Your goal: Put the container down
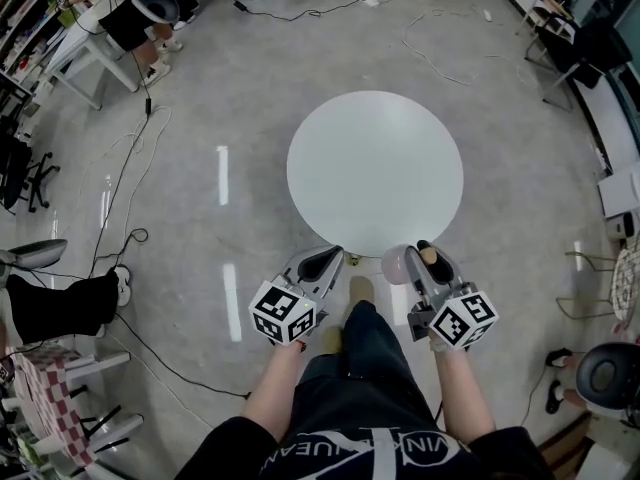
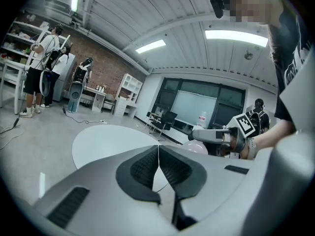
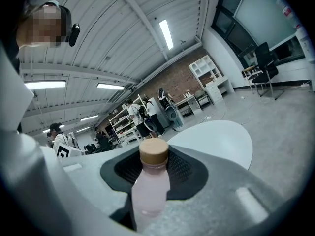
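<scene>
The right gripper (image 3: 154, 167) is closed on the container (image 3: 149, 193) — a pale pink bottle with a tan cap. Its pads press the body below the cap, so the load cannot slip in carriage. The container is off the surface, near the close edge of the round white table (image 1: 375, 168). The left gripper (image 2: 158, 162) is empty, with its jaws together. The tabletop is bare. Loose cables (image 1: 125, 183) cross the grey floor (image 1: 230, 88), and shelving (image 3: 115, 119) lines a brick wall (image 2: 106, 65).

Grey left claw (image 1: 333, 256), right claw (image 1: 424, 250), black pads (image 2: 145, 168); black-white marker cubes (image 1: 284, 312); dark T-shirt (image 1: 300, 448), white lettering; dark trousers (image 1: 365, 353).
</scene>
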### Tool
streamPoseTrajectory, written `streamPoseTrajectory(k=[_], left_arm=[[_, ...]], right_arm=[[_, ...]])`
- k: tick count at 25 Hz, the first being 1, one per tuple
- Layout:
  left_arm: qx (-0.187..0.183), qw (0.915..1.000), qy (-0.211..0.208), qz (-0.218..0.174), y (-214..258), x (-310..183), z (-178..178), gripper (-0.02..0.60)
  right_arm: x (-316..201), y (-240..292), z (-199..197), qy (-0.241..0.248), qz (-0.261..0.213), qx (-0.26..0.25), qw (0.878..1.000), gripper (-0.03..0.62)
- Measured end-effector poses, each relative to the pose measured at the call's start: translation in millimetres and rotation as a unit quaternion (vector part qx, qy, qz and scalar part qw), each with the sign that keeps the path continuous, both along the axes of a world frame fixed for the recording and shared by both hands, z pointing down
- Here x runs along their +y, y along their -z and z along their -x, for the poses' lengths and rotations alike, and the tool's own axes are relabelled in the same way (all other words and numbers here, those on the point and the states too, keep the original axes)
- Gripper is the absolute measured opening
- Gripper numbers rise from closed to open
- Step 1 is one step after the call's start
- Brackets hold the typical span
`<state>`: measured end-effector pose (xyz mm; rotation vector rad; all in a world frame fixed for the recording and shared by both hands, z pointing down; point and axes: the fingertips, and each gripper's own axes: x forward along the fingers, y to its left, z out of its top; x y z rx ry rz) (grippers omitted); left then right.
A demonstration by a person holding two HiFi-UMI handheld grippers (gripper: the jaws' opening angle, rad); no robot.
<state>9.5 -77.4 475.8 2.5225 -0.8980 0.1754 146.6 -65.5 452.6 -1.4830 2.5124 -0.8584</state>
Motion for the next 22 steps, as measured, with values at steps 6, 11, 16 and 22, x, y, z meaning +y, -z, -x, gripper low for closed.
streamPoseTrajectory(k=[6,11,16,22], left_arm=[[0.001,0.9999,0.008,0.015,-10.9,-31.7,-16.1,0.014],[0.001,0.9996,0.013,0.026,-20.9,-53.9,-24.8,0.014],[-0.005,0.9992,0.022,0.032,-29.4,-76.5,-28.7,0.014],[-0.020,0.9985,0.031,0.040,-40.0,-101.8,-28.5,0.014]], right_arm=[[-37.2,-8.8,-14.3,0.007,0.010,0.002,1.000,0.127],[-62.4,-19.4,-22.8,0.014,0.021,0.002,1.000,0.127],[-87.1,-30.7,-27.8,0.021,0.029,0.001,0.999,0.127],[-115.7,-43.6,-25.2,0.039,0.033,0.013,0.999,0.127]])
